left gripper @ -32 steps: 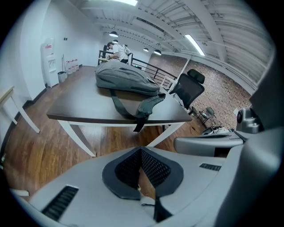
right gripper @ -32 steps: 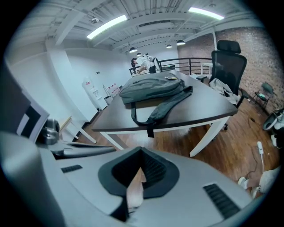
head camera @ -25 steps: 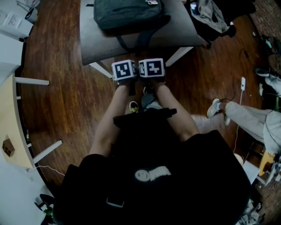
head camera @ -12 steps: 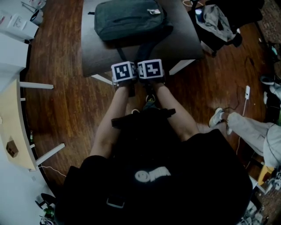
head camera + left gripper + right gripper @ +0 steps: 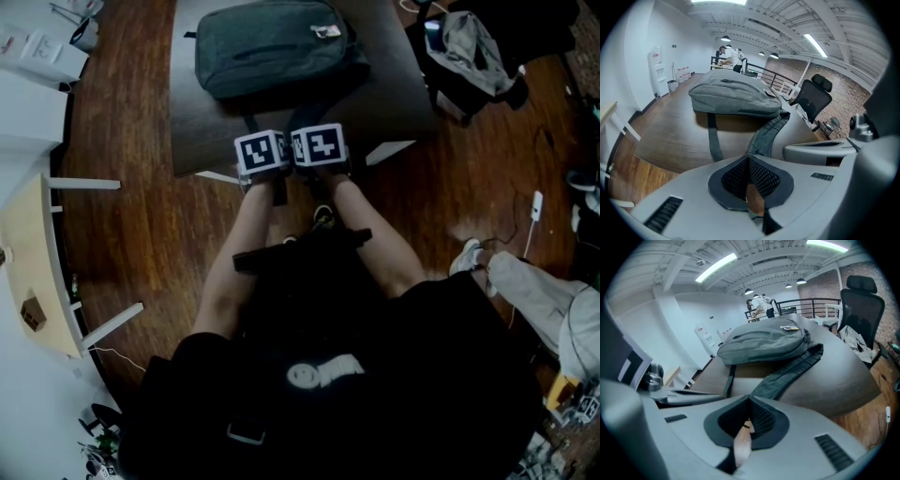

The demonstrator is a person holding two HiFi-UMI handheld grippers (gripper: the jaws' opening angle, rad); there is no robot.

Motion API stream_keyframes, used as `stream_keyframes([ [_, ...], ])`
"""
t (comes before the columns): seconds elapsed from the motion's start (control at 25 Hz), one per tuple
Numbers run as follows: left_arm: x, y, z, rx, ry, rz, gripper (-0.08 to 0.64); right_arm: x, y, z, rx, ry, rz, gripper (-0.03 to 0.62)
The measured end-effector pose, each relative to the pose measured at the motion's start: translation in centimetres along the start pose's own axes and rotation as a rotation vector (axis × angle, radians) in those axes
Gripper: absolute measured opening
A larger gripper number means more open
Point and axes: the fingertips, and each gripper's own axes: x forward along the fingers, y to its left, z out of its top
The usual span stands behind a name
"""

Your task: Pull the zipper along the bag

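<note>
A grey backpack (image 5: 272, 47) lies flat on the dark table (image 5: 394, 103), its zippers closed as far as I can see. Its straps (image 5: 769, 131) trail over the near table edge toward me. My left gripper (image 5: 262, 155) and right gripper (image 5: 320, 146) are side by side at that edge, short of the bag and touching nothing. In the left gripper view the left gripper (image 5: 748, 159) is shut and empty, with the backpack (image 5: 736, 96) ahead. The right gripper (image 5: 749, 400) is likewise shut and empty, facing the backpack (image 5: 764, 345) and a strap (image 5: 790, 371).
An office chair draped with clothes (image 5: 469, 47) stands at the table's right. A seated person's leg and shoe (image 5: 525, 281) are on the right floor near a cable (image 5: 536, 206). A white desk (image 5: 37, 262) lines the left. A person (image 5: 729, 54) stands far behind.
The backpack and table have come lower and further into the head view. Both grippers stay together and sit closer to the table's near edge.
</note>
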Motion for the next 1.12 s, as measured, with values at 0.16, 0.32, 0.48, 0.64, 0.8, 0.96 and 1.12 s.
stream_keyframes([
  [0.16, 0.5, -0.4, 1.5, 0.0, -0.033, 0.015, 0.0, 0.3, -0.7, 0.7, -0.006, 0.01, 0.013, 0.02],
  [0.32, 0.6, -0.3, 1.6, -0.007, -0.01, 0.043, 0.0, 0.5, -1.2, 2.0, -0.016, -0.03, 0.024, 0.02],
  [0.48, 0.7, -1.2, 3.1, -0.01, -0.072, -0.003, 0.0, 0.5, -1.0, 1.9, -0.009, -0.016, 0.036, 0.02],
  [0.64, 1.3, -0.5, 3.0, 0.001, -0.054, 0.025, 0.0, 0.8, -1.2, 3.0, -0.021, -0.053, 0.027, 0.02],
  [0.8, 2.2, -0.6, 3.7, 0.0, -0.055, -0.014, 0.0, 1.6, -1.3, 3.1, -0.011, -0.033, 0.017, 0.02],
  [0.96, 2.9, 0.3, 5.1, -0.003, -0.053, -0.03, 0.0, 2.6, -1.0, 4.6, -0.015, -0.035, -0.01, 0.02],
  [1.12, 3.6, 1.8, 7.5, 0.003, -0.049, -0.056, 0.0, 4.0, -0.1, 7.4, -0.018, -0.06, -0.04, 0.02],
])
